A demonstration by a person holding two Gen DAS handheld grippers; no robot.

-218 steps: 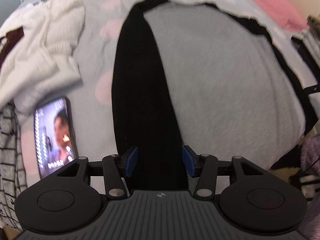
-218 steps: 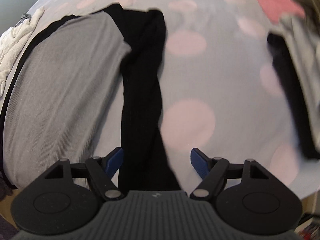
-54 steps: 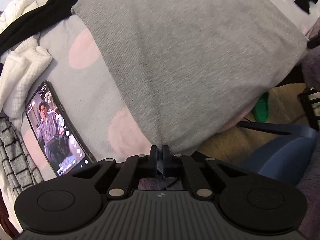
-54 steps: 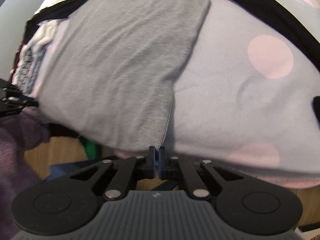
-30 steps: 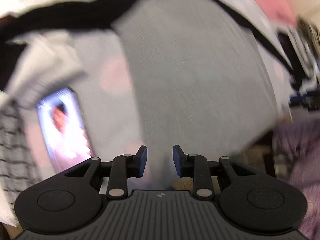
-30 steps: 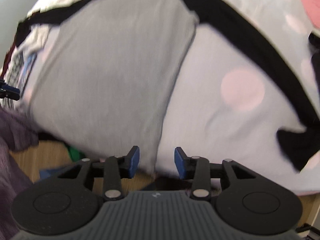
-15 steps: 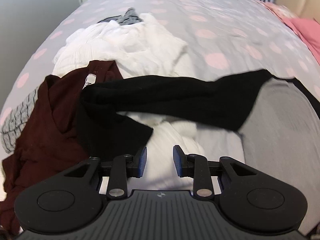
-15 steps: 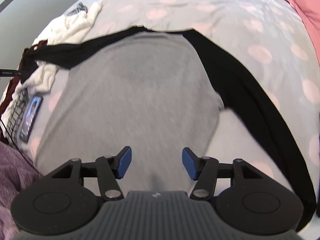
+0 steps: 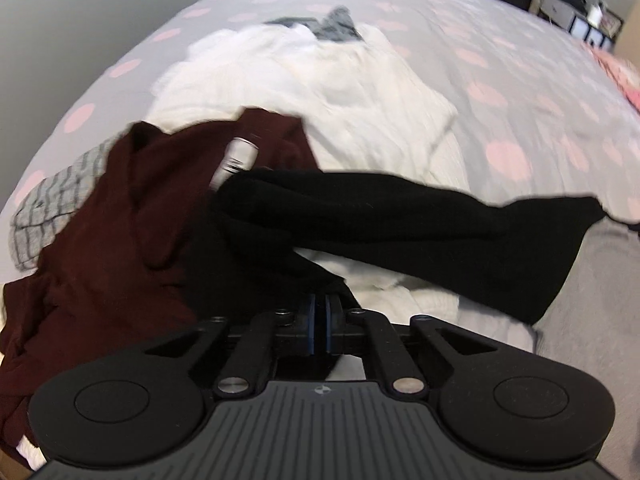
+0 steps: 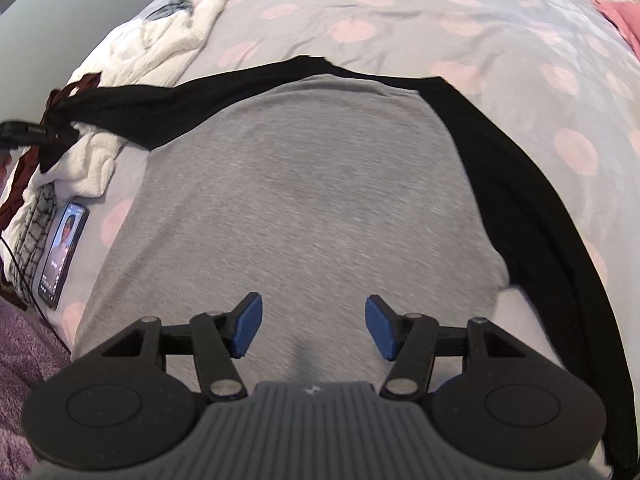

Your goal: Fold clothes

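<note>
A grey shirt [image 10: 312, 200] with black sleeves lies spread flat on the dotted bedspread [image 10: 400, 12]. Its left black sleeve [image 9: 400, 216] runs out over a heap of other clothes. My left gripper [image 9: 320, 316] is shut on that sleeve's cuff end. In the right wrist view the left gripper [image 10: 24, 134] shows at the far left with the sleeve [image 10: 160, 100] stretched up to it. The right black sleeve [image 10: 520, 184] lies along the shirt's right side. My right gripper [image 10: 312, 326] hovers open over the lower grey body, with nothing between its blue pads [image 10: 248, 324].
A white knit garment [image 9: 320, 92], a maroon garment [image 9: 120, 220] and a grey checked one [image 9: 48, 208] are heaped under and beyond the left sleeve. A lit phone [image 10: 62, 256] lies left of the shirt. Purple fuzzy cloth [image 10: 20, 360] sits at the bed's near edge.
The left gripper swung from the shirt's hem to the left sleeve and shut on its end. The right gripper opened wider and moved up over the grey body.
</note>
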